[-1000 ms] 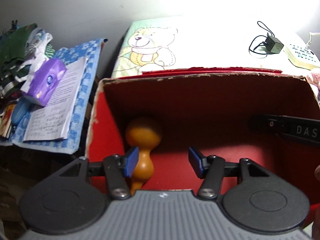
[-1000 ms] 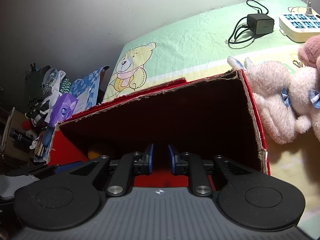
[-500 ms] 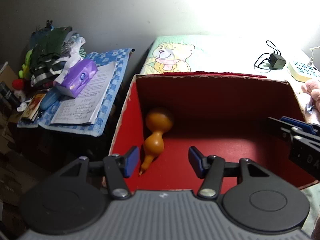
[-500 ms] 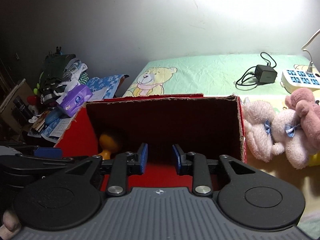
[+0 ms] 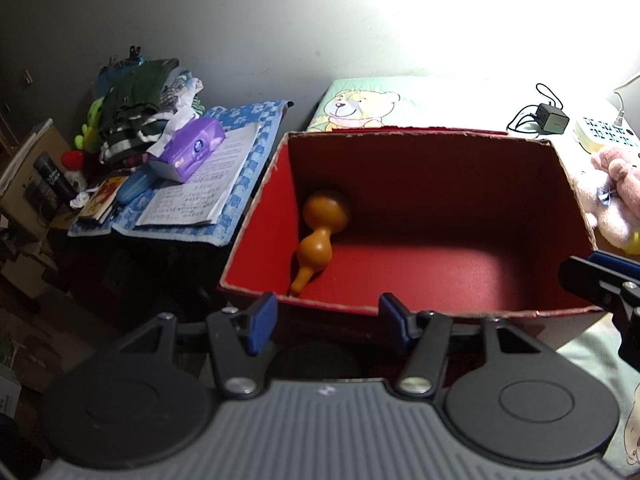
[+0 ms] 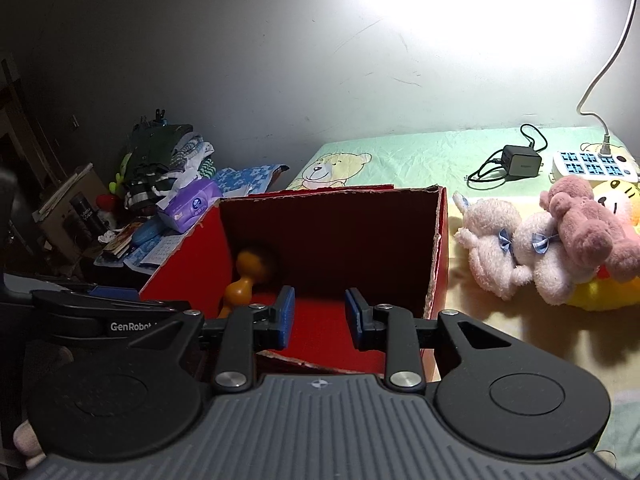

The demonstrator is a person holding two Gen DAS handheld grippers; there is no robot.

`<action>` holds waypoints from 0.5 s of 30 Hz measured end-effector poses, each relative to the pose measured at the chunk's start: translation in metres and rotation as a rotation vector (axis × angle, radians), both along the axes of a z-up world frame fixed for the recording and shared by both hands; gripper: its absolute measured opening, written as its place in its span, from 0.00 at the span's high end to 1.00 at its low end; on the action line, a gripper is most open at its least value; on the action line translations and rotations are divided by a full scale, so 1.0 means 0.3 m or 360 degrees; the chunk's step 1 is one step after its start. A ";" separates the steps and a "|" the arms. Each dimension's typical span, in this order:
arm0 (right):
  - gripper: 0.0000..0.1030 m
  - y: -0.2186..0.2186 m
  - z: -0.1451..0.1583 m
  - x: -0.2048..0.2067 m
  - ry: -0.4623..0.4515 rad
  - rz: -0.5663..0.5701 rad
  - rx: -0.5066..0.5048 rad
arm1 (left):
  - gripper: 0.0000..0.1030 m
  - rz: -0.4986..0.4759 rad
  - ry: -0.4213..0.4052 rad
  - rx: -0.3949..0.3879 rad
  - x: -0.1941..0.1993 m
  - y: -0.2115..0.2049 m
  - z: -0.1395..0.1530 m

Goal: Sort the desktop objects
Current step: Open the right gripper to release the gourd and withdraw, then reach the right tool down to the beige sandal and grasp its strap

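An orange gourd (image 5: 320,236) lies in the left corner of an open red cardboard box (image 5: 576,200); both also show in the right wrist view, the gourd (image 6: 245,276) and the box (image 6: 438,252). My left gripper (image 5: 326,322) is open and empty, just in front of the box's near rim. My right gripper (image 6: 319,316) is open and empty, over the box's near edge. Pink and white plush toys (image 6: 548,248) lie on the bed to the right of the box. A black charger (image 6: 520,156) and a white power strip (image 6: 592,164) lie behind them.
The box stands on a green bear-print sheet (image 6: 400,160). To the left, a side table holds a purple tissue pack (image 5: 188,148), an open notebook (image 5: 200,192) and piled clothes (image 5: 136,120). A white lamp cable (image 6: 608,76) rises at right.
Both grippers have pulled back and up out of the box. The right gripper's jaws have opened wider. The gourd stays in the box corner.
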State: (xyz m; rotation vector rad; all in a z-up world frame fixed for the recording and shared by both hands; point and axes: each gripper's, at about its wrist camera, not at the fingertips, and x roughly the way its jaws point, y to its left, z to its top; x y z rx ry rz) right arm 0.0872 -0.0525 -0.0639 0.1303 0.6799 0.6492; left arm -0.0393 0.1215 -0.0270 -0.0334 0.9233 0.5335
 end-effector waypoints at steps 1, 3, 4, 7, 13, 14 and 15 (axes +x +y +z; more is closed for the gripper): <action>0.71 -0.006 -0.001 -0.009 -0.0003 0.0008 -0.0003 | 0.41 0.0001 0.0002 -0.0001 -0.007 -0.009 -0.002; 0.71 -0.023 -0.006 -0.028 -0.0006 0.0026 -0.0008 | 0.41 0.0005 0.0009 0.0002 -0.019 -0.028 -0.009; 0.71 -0.030 -0.008 -0.037 -0.0005 0.0032 -0.0010 | 0.41 0.0007 0.0012 0.0004 -0.024 -0.037 -0.011; 0.71 -0.049 -0.023 -0.052 0.0012 0.0046 -0.0009 | 0.41 0.0008 0.0022 0.0009 -0.036 -0.061 -0.020; 0.71 -0.083 -0.061 -0.069 0.0066 0.0058 -0.0017 | 0.41 -0.0046 0.0016 -0.0044 -0.073 -0.099 -0.052; 0.71 -0.089 -0.070 -0.071 0.0073 0.0058 -0.0022 | 0.41 -0.0066 0.0011 -0.0064 -0.081 -0.104 -0.061; 0.71 -0.095 -0.083 -0.072 0.0091 0.0054 -0.0030 | 0.41 -0.0093 0.0007 -0.0089 -0.088 -0.109 -0.071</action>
